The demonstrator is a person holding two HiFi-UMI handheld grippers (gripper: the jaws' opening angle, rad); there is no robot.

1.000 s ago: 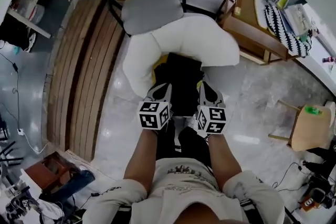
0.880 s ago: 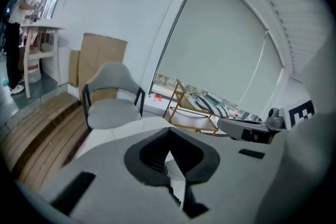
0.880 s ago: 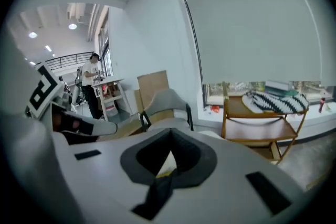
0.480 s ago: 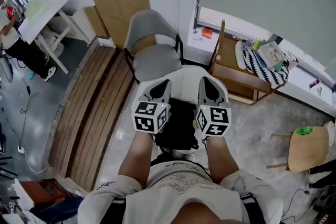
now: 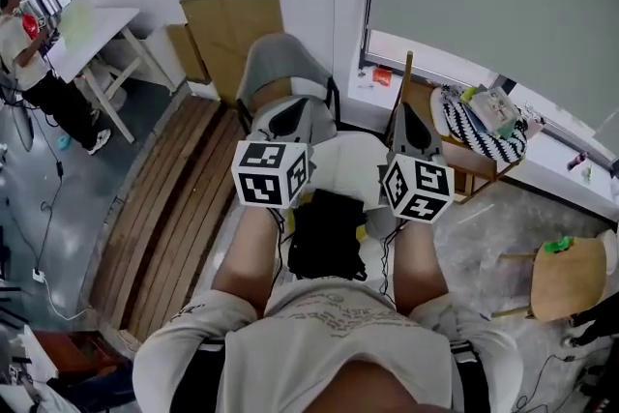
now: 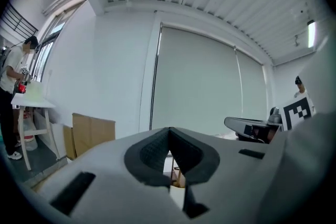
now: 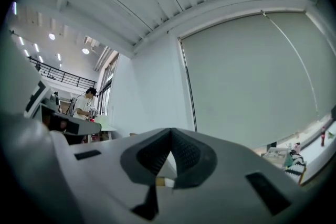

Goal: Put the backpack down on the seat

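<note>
The black backpack (image 5: 327, 235) hangs in the air in front of my body, between and below both grippers. Thin dark straps run from it up toward each gripper. My left gripper (image 5: 296, 111) (image 6: 169, 132) is raised level, its jaws shut tight. At the same height, my right gripper (image 5: 406, 123) (image 7: 170, 135) is shut as well. In both gripper views only a small pale bit shows at the base of the closed jaws, and the backpack itself is hidden. The white cushioned seat (image 5: 350, 162) lies on the floor below and ahead of the grippers.
A grey chair (image 5: 276, 63) stands behind the white seat, with cardboard sheets (image 5: 230, 26) against the wall. A wooden slatted platform (image 5: 160, 218) lies left, a wooden rack (image 5: 440, 135) with cloth and clutter right, a small stool (image 5: 571, 274) far right. A person stands at a white table (image 5: 87, 26).
Both grippers rose steeply from low over the white seat to level height. The backpack came up off the seat with them and now hangs by my body.
</note>
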